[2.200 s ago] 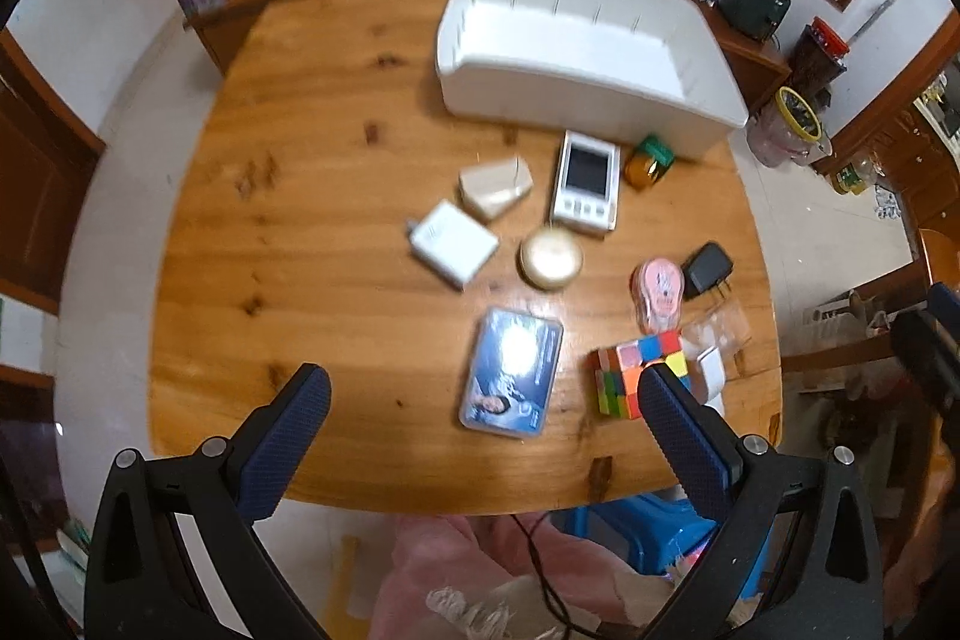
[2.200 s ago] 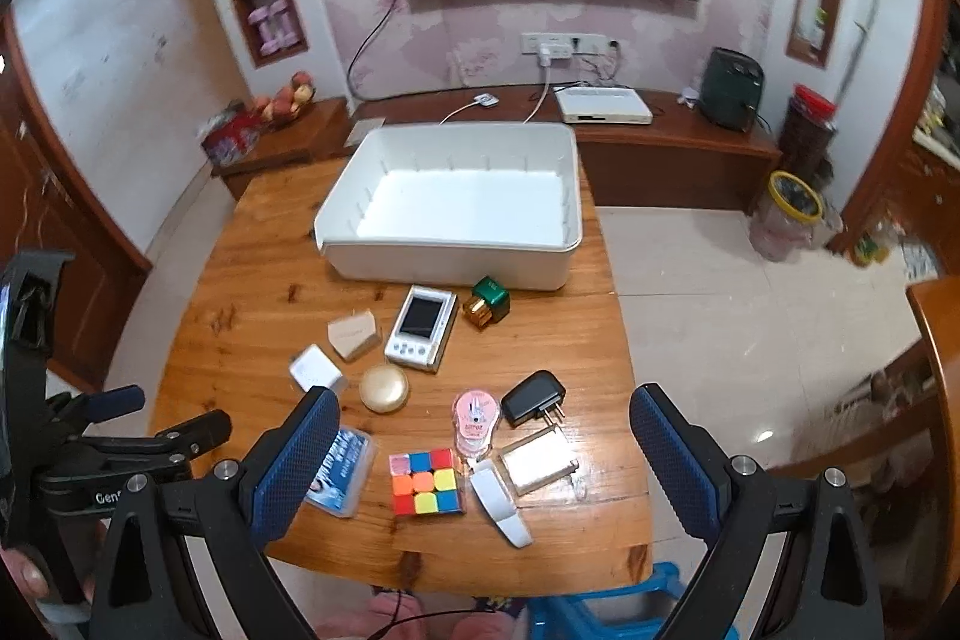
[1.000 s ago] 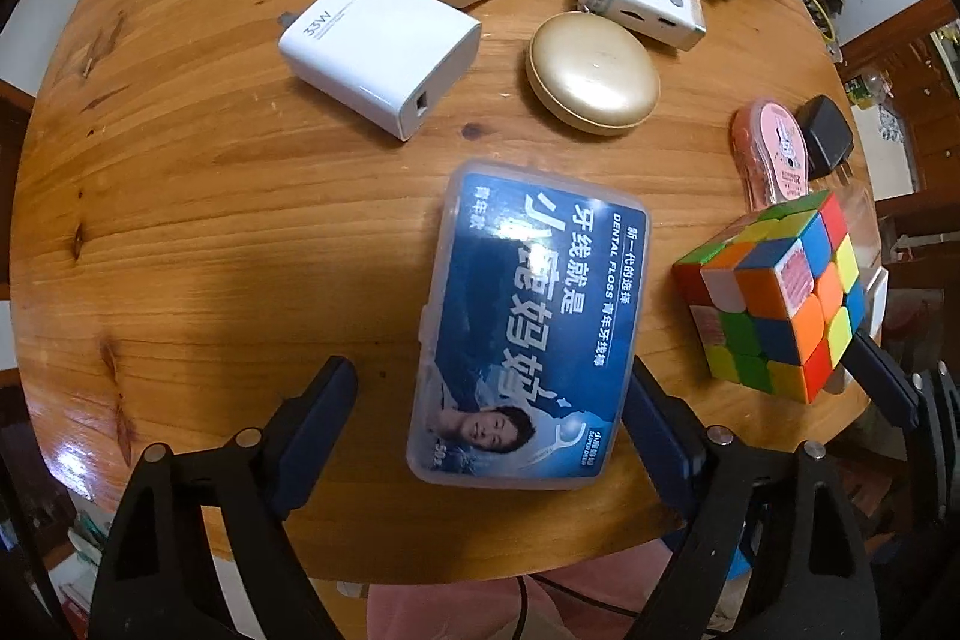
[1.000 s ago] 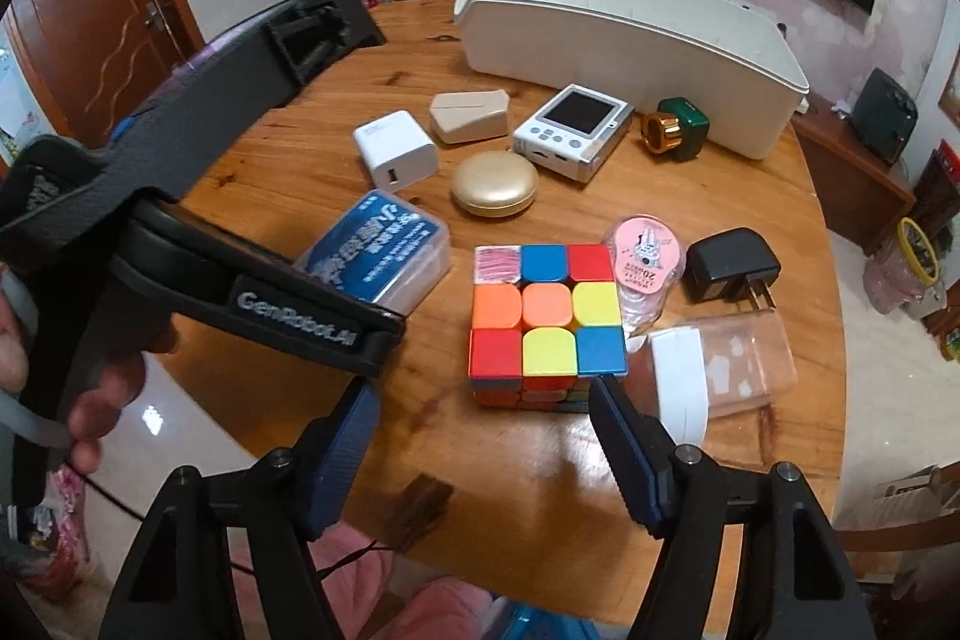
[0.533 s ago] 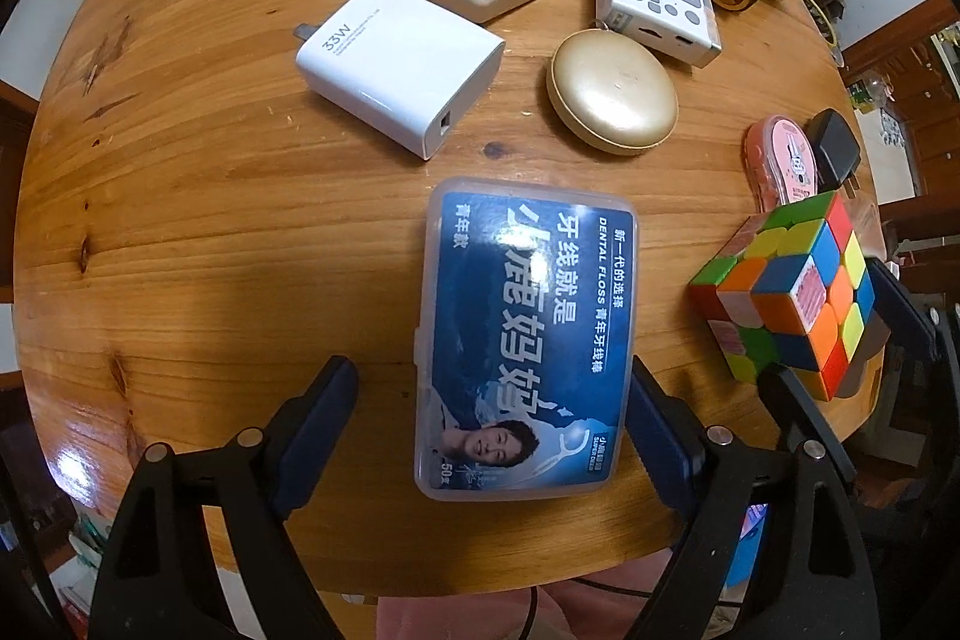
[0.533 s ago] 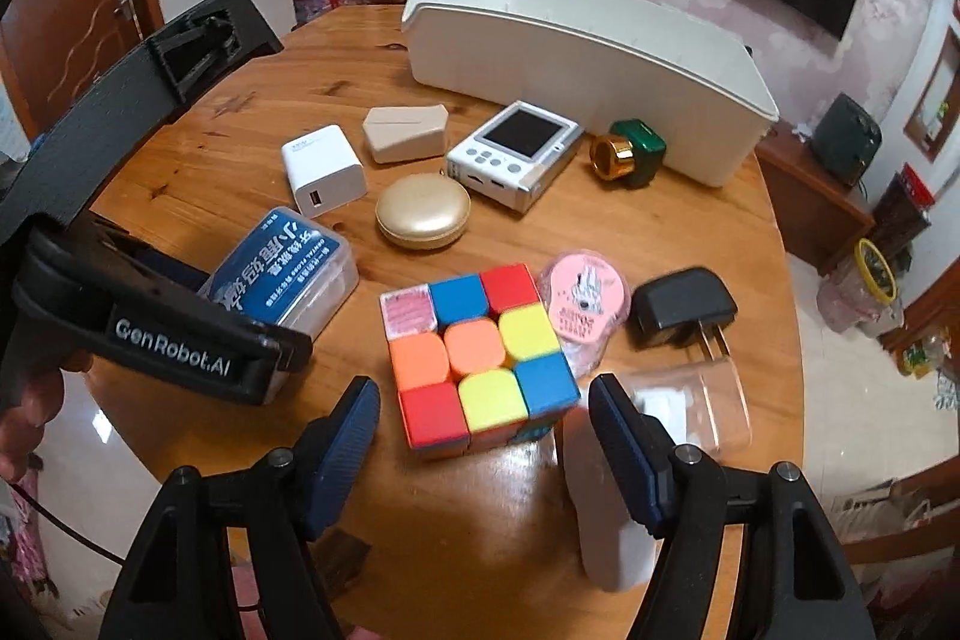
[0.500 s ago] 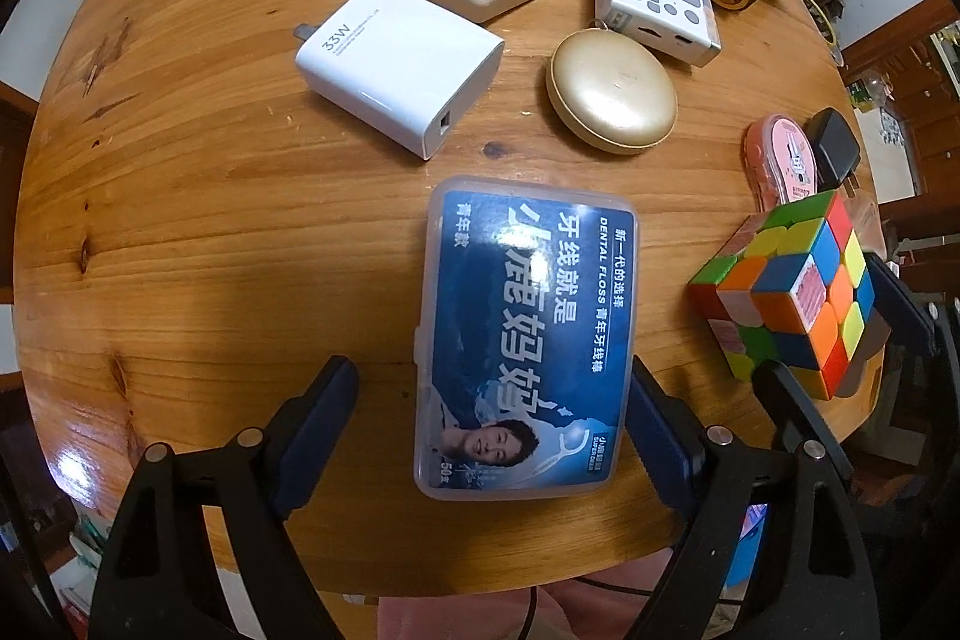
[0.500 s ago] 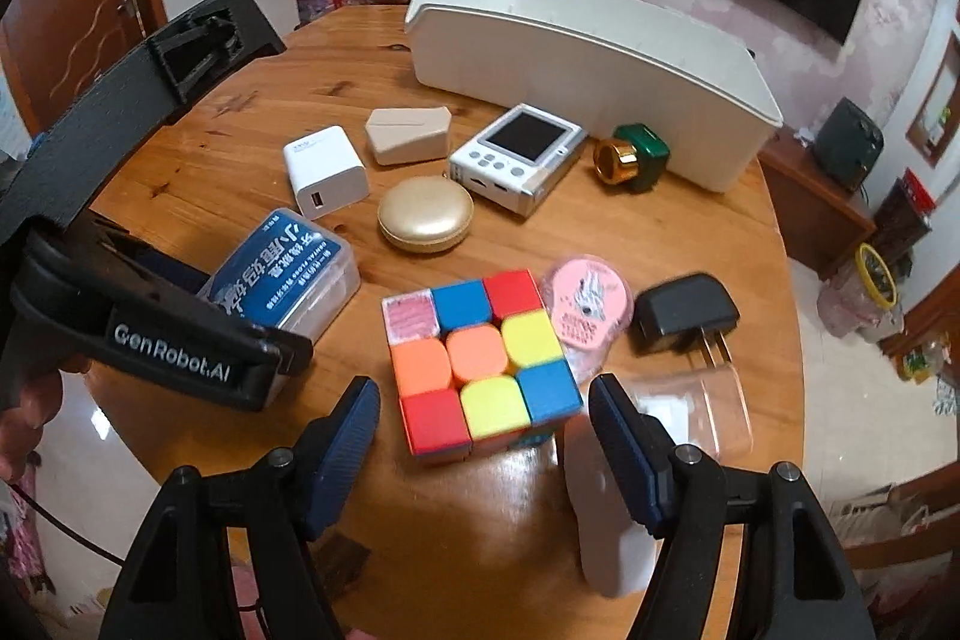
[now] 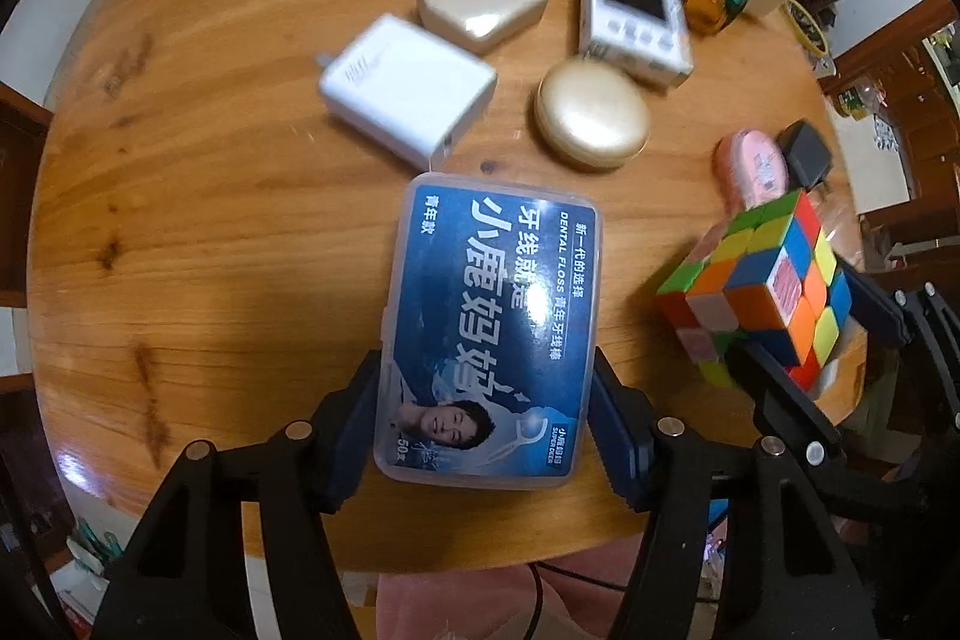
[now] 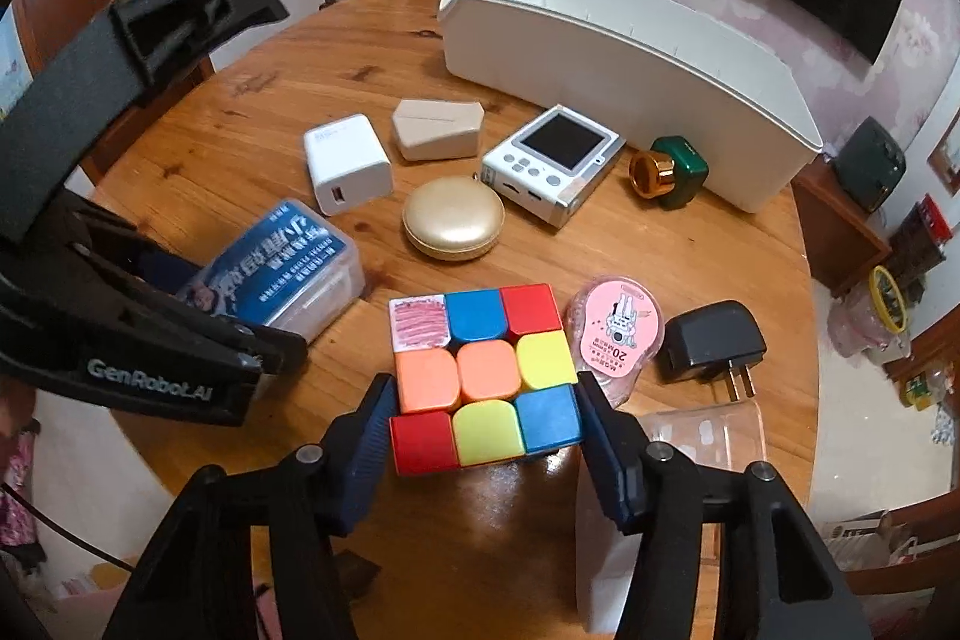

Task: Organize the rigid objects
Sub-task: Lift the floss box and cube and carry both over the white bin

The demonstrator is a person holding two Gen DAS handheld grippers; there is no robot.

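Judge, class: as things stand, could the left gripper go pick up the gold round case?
Probably not yet. The left gripper is shut on the dental floss box, so its jaws are occupied, though nothing lies between them and the gold round case.

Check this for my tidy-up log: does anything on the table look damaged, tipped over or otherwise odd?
Two things. The multicoloured puzzle cube has one top corner sticker that looks scribbled over in red, unlike its clean neighbours. The clear plastic cup lies on its side near the wooden table's edge. Nothing looks spilled.
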